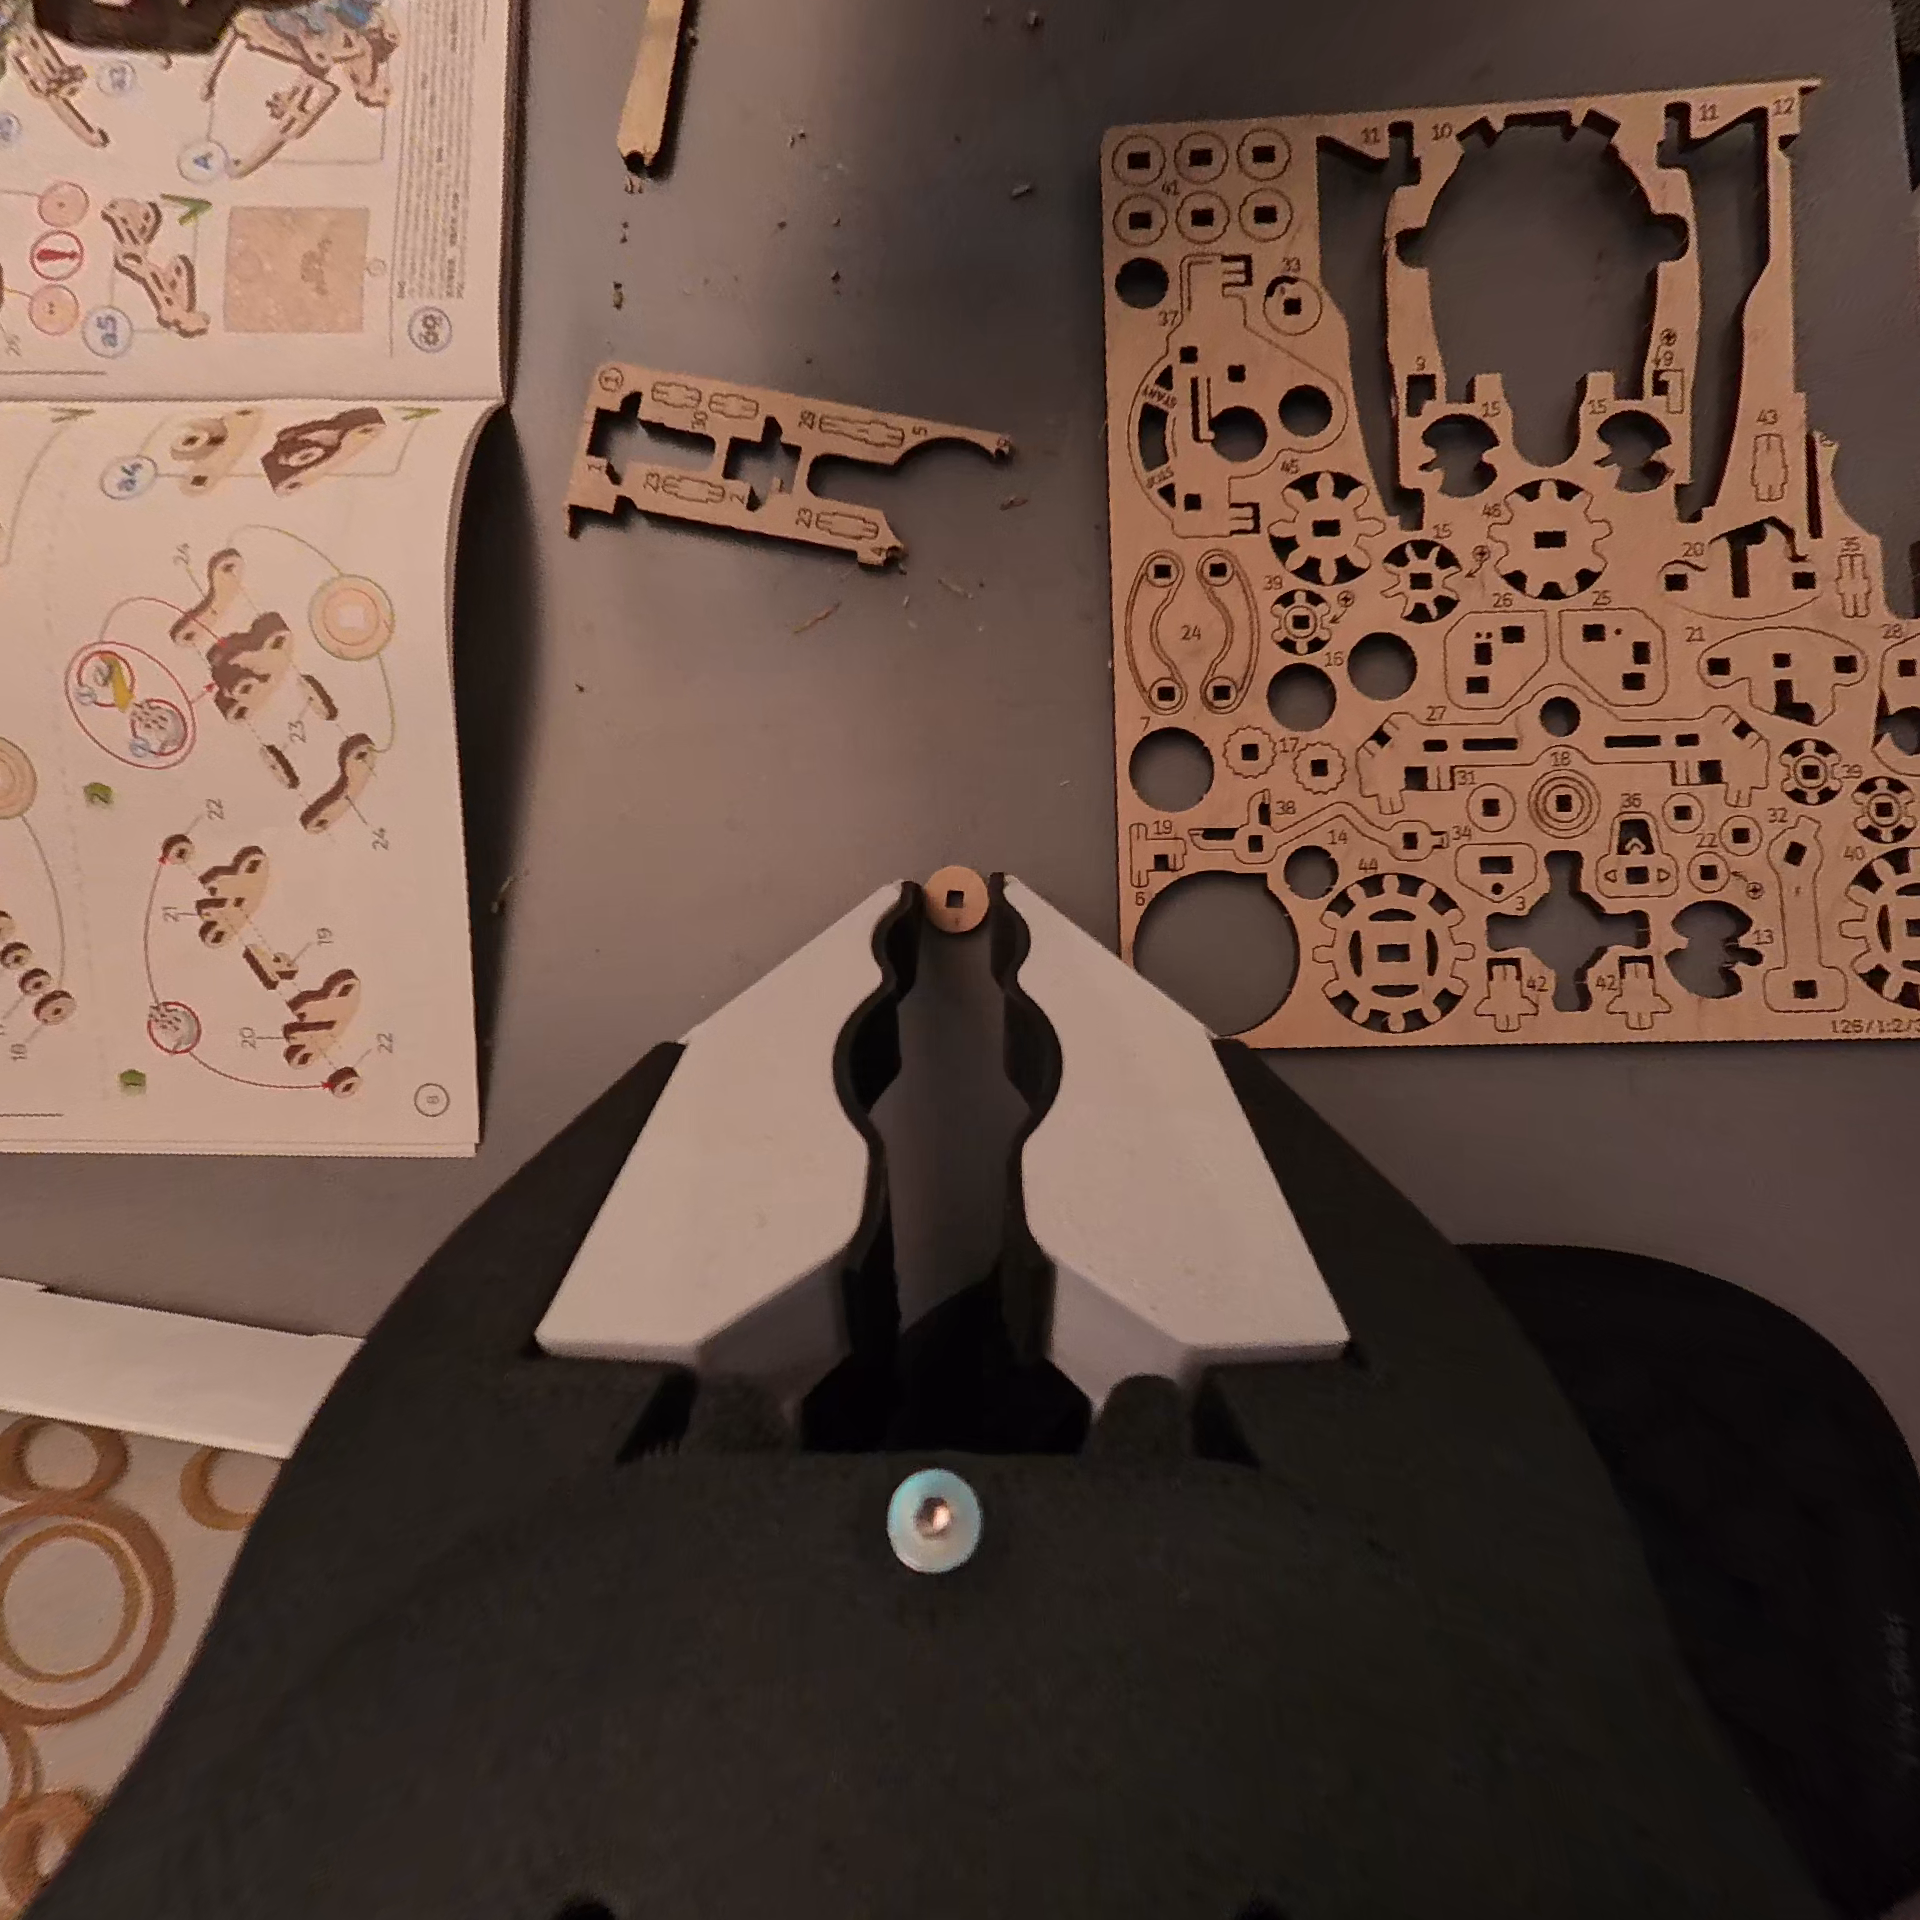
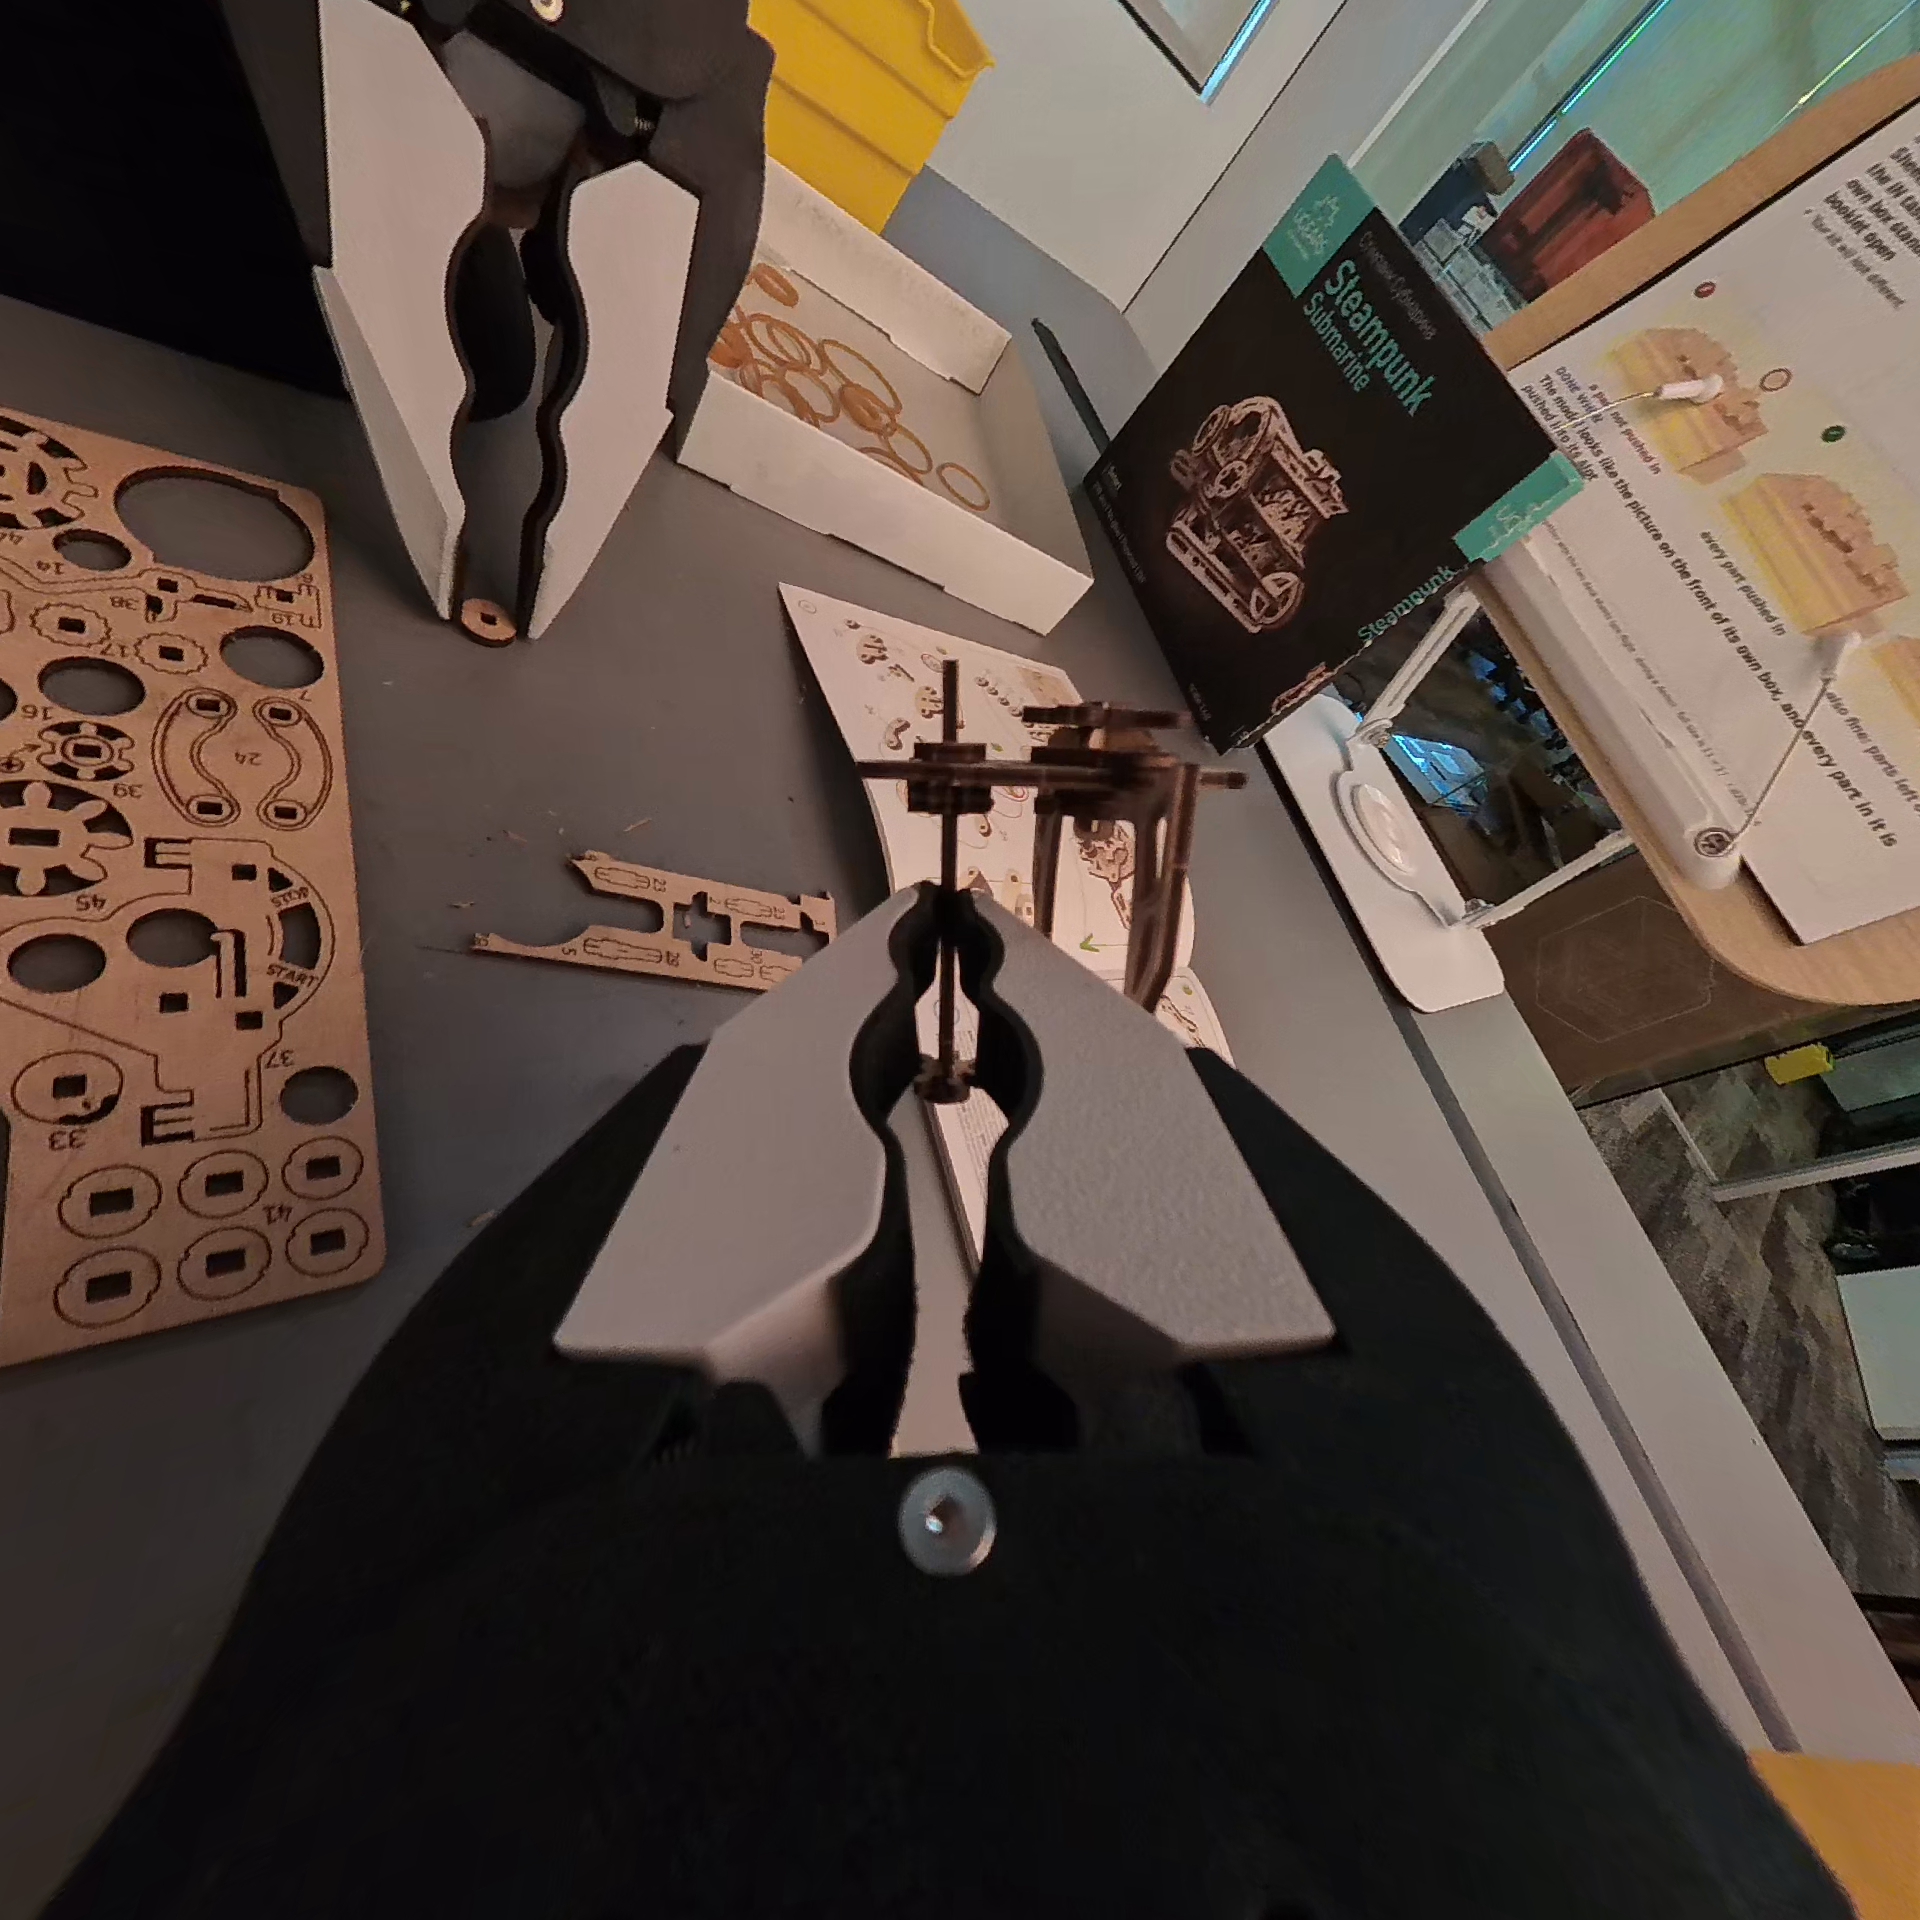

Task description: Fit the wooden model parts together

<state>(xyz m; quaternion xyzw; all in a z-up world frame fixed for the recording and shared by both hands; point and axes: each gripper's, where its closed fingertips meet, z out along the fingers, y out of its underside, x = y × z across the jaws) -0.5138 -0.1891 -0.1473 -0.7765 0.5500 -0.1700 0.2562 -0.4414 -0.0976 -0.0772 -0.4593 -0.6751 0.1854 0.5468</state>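
Observation:
My left gripper (image 1: 956, 891) is shut on a small round wooden washer (image 1: 957, 900) with a square hole, held at the fingertips above the grey table. The same left gripper (image 2: 488, 613) and its washer (image 2: 488, 619) show at the top left of the right wrist view, pointing down near the table. My right gripper (image 2: 943, 906) is shut on the thin axle of a partly built wooden assembly (image 2: 1049, 774), which sticks up beyond the fingertips with cross pieces and curved legs. A large wooden parts sheet (image 1: 1507, 582) lies to the right in the left wrist view.
A small leftover wooden frame (image 1: 769, 462) lies mid-table. An open instruction booklet (image 1: 229, 582) lies at the left. In the right wrist view, a white tray (image 2: 883, 499) of rubber bands, a dark kit box (image 2: 1320, 457) and a yellow bin (image 2: 862, 94) stand beyond. The left gripper's tips are roughly 15 cm from the right gripper's.

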